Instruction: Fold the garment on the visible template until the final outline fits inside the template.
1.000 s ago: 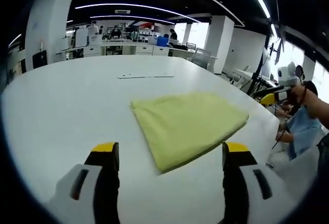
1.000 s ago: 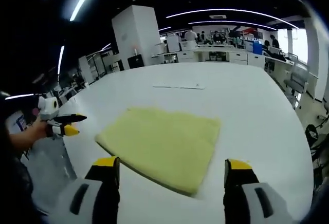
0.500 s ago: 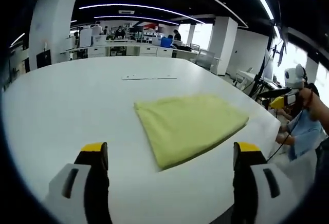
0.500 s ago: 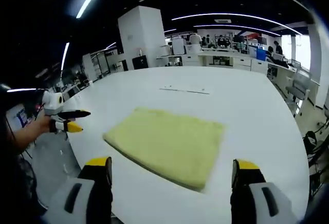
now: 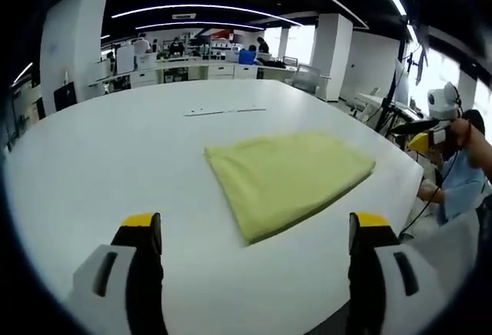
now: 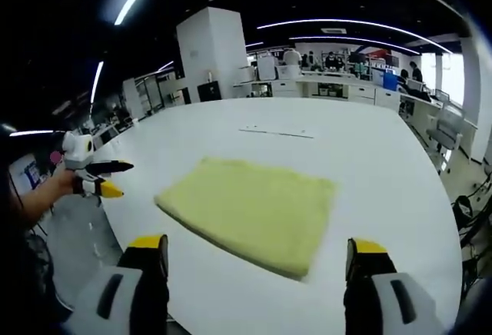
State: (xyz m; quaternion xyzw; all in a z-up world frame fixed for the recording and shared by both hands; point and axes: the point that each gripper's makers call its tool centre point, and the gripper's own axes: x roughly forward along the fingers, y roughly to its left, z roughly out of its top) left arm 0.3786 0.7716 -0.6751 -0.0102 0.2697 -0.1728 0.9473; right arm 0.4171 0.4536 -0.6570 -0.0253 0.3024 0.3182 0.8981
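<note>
Tools [image 5: 254, 235] back, folded garment [image 5: 288, 177] ahead.

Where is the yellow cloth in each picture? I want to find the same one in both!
Left gripper view: the yellow cloth lies folded right of centre on the white table.
Right gripper view: it lies near the middle, a little low.
Shared landmark: the thin strip lying on the table beyond the cloth.
</note>
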